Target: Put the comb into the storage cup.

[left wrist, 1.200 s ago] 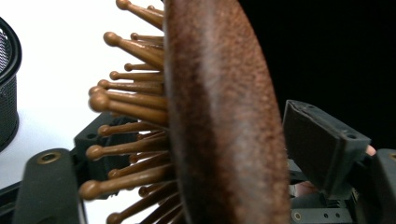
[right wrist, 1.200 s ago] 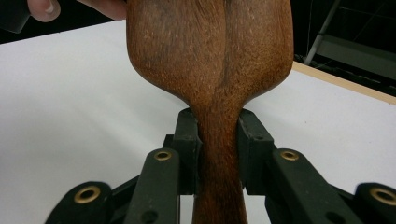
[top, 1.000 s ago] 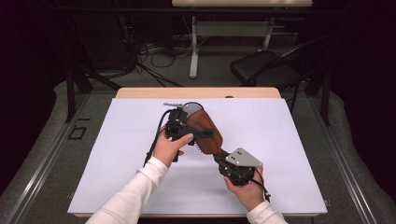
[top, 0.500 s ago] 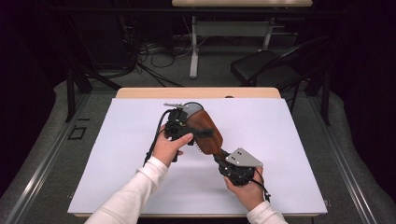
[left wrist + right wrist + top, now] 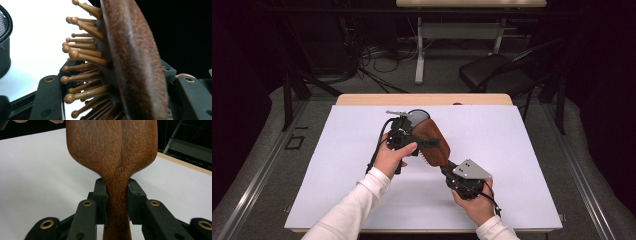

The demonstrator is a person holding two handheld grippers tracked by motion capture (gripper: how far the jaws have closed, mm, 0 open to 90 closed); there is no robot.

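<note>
Closing in since the earlier frame, the left claw (image 5: 428, 143) brackets the wooden hairbrush (image 5: 432, 141) head at frame centre; the right claw (image 5: 117, 202) clamps its handle above the desk (image 5: 522, 150).

hairbrush (image 5: 432, 142) above table (image 5: 522, 145), between both tongs

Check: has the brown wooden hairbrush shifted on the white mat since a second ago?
No. The brown wooden hairbrush sits at the same spot relative to the tan table edge; the left tongs have just been closing around its head.
</note>
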